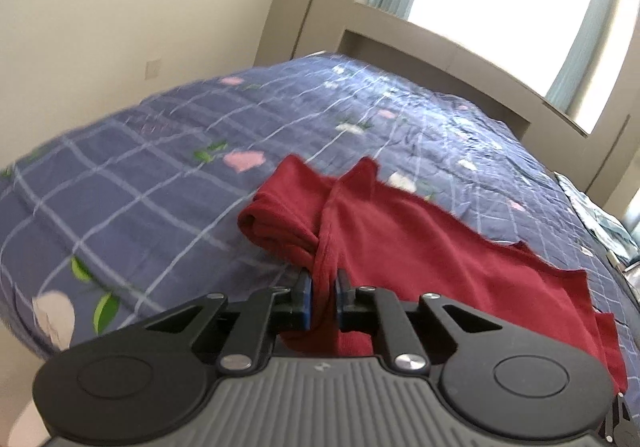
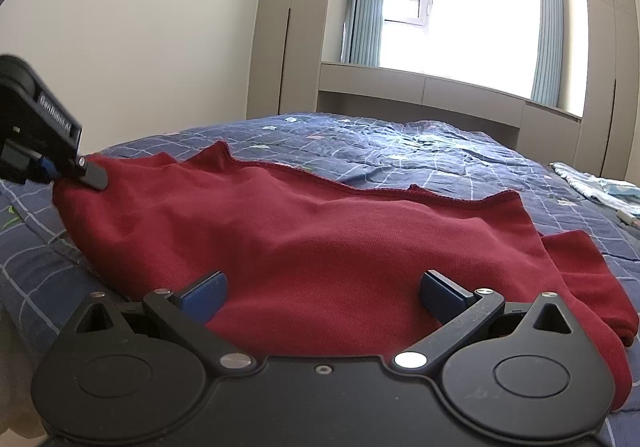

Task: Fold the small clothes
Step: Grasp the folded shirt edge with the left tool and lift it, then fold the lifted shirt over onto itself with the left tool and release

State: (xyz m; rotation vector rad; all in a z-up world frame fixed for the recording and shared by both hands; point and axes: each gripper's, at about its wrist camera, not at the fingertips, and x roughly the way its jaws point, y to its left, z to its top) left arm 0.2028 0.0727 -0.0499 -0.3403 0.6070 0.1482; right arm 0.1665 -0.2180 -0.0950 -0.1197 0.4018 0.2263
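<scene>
The red garment (image 2: 320, 231) lies spread on the bed (image 1: 168, 151), looking soft, light and limp, so it is best taken by an edge: the left gripper (image 1: 320, 283) pinches a bunched fold, while the right gripper (image 2: 320, 287) hovers spread wide above the cloth, empty.

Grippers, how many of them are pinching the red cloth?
1. The left gripper pinches a bunched edge of the red cloth. The right gripper hovers open over the near edge.
</scene>
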